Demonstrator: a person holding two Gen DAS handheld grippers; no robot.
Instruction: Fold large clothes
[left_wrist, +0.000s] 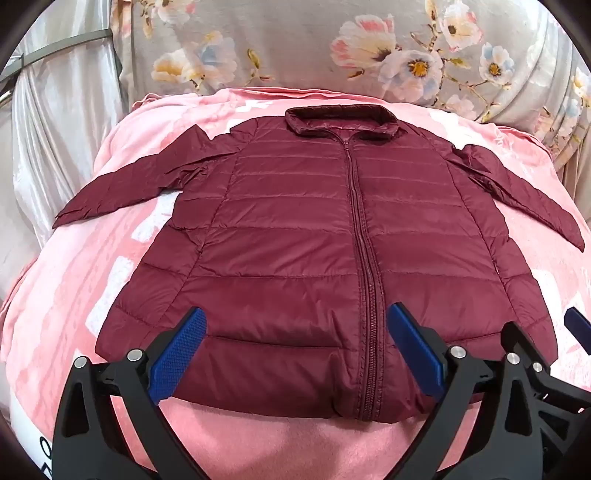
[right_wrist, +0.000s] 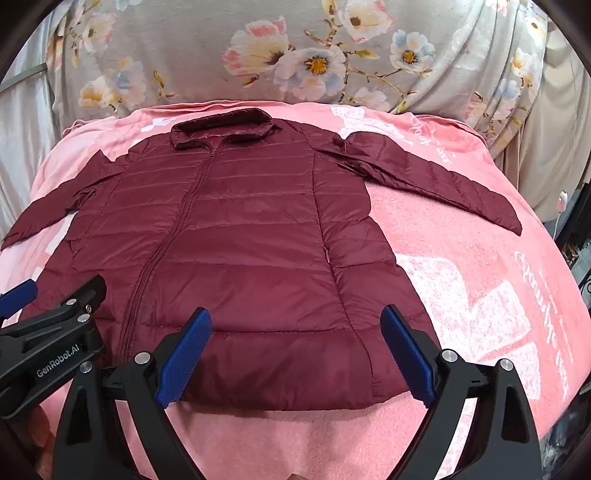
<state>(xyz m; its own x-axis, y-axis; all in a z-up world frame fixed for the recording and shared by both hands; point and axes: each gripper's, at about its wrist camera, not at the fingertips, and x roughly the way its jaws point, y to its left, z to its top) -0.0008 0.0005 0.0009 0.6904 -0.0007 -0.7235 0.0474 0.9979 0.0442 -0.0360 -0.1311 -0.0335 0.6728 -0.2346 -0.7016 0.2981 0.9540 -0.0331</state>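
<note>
The maroon jacket (left_wrist: 295, 240) lies flat and zipped on the pink blanket (left_wrist: 258, 443), collar far, both sleeves spread. The left gripper (left_wrist: 295, 354) and right gripper (right_wrist: 295, 354) hover over the near hem, jaws apart, empty. Best to take a sleeve first and fold it across the chest.

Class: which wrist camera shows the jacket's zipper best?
The left wrist view: the zipper runs centrally, collar to hem, on the jacket. The right wrist view shows it off to the left, slanted, its lower end behind the left gripper.
</note>
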